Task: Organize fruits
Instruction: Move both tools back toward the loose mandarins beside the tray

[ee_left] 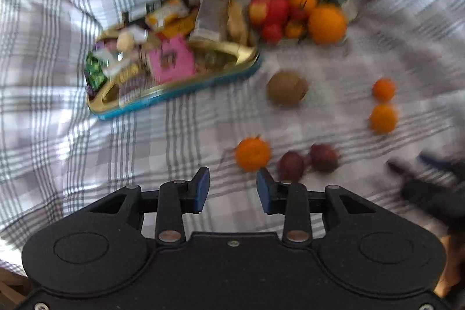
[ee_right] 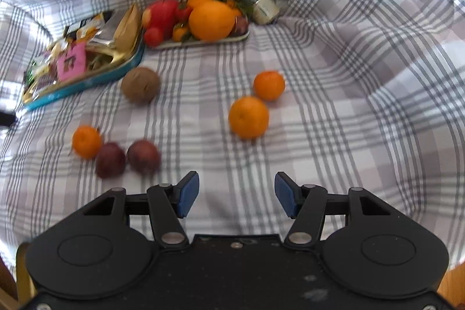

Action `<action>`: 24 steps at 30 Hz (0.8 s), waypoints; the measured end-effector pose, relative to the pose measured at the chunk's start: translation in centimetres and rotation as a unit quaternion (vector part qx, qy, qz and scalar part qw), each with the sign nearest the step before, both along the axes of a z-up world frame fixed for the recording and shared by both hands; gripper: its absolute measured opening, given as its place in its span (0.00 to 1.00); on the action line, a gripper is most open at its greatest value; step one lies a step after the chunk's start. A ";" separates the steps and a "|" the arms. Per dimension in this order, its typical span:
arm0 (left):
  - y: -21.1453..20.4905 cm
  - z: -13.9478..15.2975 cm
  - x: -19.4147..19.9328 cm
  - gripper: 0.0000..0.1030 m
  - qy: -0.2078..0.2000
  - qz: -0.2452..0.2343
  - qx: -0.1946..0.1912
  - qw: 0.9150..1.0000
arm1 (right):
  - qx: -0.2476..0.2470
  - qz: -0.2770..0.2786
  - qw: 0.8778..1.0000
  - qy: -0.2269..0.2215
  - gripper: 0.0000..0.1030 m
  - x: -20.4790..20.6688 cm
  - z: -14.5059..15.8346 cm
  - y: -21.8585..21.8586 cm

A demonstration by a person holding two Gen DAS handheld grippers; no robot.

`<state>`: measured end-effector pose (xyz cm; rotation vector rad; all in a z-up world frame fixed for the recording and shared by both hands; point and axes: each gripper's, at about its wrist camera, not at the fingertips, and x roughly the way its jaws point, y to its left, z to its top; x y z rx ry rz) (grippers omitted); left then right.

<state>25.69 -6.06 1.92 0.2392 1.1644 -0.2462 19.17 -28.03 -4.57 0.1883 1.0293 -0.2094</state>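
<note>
Loose fruit lies on the checked cloth: a brown kiwi, three small oranges and two dark plums. A tray of fruit at the back holds a big orange, a red apple and tomatoes. My left gripper is open and empty just short of an orange and a plum. My right gripper is open and empty, below the pair of oranges.
A blue-rimmed tin full of snack packets sits at the left, also in the left wrist view. A small jar lies behind the fruit tray. The cloth rises in folds at the back and right. The right gripper shows blurred at the left view's edge.
</note>
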 end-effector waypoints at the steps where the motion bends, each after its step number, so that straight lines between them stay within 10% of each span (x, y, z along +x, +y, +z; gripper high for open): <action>1: 0.3 -1.2 0.1 0.43 0.004 0.002 0.002 1.000 | 0.000 -0.001 1.000 -0.003 0.60 0.3 -0.2 -0.2; 6: 1.7 -4.9 0.5 0.43 -0.002 0.010 -0.009 1.000 | -0.002 -0.011 1.000 -0.021 0.60 1.6 -1.3 -1.7; 24: 1.0 -4.8 -0.6 0.43 -0.082 -0.031 -0.083 0.993 | 0.009 -0.011 0.997 -0.079 0.60 3.8 -2.3 -3.8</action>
